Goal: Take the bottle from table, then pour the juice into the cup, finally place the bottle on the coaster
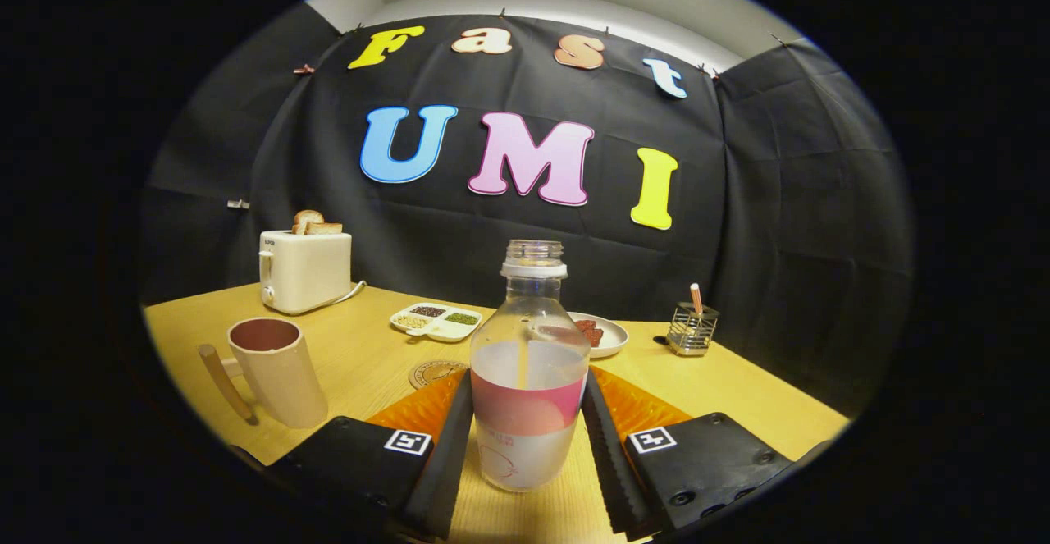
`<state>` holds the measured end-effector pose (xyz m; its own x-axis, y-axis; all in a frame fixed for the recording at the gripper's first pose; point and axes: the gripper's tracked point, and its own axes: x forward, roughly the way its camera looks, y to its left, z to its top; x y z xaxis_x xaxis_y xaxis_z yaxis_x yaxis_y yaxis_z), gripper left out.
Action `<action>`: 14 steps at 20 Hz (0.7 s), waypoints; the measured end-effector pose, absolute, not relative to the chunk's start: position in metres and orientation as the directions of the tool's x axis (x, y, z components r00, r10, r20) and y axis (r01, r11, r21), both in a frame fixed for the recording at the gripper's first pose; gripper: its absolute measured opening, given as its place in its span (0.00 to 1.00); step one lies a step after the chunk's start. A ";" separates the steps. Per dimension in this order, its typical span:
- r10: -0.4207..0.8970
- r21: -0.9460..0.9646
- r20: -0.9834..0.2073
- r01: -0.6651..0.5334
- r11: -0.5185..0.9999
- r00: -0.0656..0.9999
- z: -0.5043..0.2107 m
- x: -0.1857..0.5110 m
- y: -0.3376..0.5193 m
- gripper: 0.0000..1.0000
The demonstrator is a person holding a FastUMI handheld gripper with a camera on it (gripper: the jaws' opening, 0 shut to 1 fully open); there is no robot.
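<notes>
Standing upright on the yellow wooden table [353, 363], the clear plastic bottle [529, 380] with a pink label band and no cap sits between the two fingers of the gripper [529, 437]. Pale juice fills its lower part. Each finger lies right alongside the bottle's flank at label height, left finger [449, 445] on one side and right finger [611, 454] on the other; whether both press on it or merely flank it cannot be told. The gripper is held low and level, pointing forward across the table, with the fingers angled inward toward the bottle.

Just behind the bottle, to its left, a round brown coaster [433, 373] lies flat on the table, partly hidden by the left finger. Farther left stands the beige mug [275, 372] with a long handle, upright and well apart from the bottle. Beyond the bottle are a white divided dish [435, 321] of grains and a white plate [605, 335] holding reddish pieces. A cream toaster [305, 271] with bread slices stands at the back left, and a wire holder [691, 329] with a stick in it stands to the right.
</notes>
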<state>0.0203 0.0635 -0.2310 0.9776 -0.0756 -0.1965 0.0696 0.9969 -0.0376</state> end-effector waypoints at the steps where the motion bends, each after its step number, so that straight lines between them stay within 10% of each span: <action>1: -0.086 -0.080 -0.214 0.070 0.994 0.973 -0.224 0.021 0.061 0.72; 14: -0.040 -0.583 -0.245 -0.114 0.805 0.969 -0.138 0.011 0.110 0.71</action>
